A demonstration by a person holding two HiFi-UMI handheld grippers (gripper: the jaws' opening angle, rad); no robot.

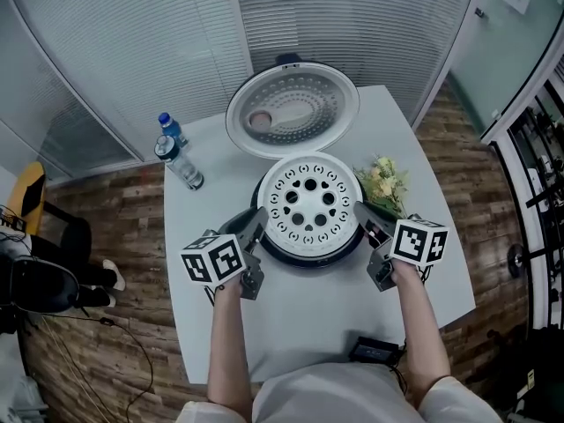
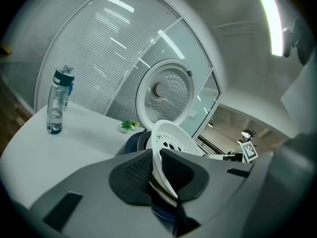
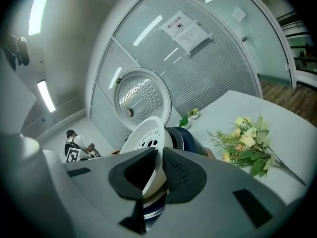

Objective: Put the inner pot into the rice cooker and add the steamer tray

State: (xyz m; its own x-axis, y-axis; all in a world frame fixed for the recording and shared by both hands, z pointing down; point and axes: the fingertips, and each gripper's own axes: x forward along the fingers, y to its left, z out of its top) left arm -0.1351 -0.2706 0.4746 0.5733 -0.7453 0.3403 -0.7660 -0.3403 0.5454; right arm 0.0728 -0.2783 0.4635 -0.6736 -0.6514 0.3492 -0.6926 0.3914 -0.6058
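A white steamer tray (image 1: pixel 308 203) with round holes lies over the mouth of the dark rice cooker (image 1: pixel 304 258) at the table's centre. Its lid (image 1: pixel 293 110) stands open behind. My left gripper (image 1: pixel 258 223) is shut on the tray's left rim and my right gripper (image 1: pixel 363 214) on its right rim. In the left gripper view the tray (image 2: pixel 171 140) rim sits between the pads of the gripper (image 2: pixel 156 165). The right gripper view shows the tray (image 3: pixel 146 138) edge pinched the same way by that gripper (image 3: pixel 159 170). Whatever is inside the cooker is hidden under the tray.
A water bottle (image 1: pixel 179 161) stands at the table's left, and a bunch of yellow flowers (image 1: pixel 383 181) lies to the right of the cooker. A small black object (image 1: pixel 374 351) rests at the near edge of the white table (image 1: pixel 308 315). Glass walls with blinds stand behind.
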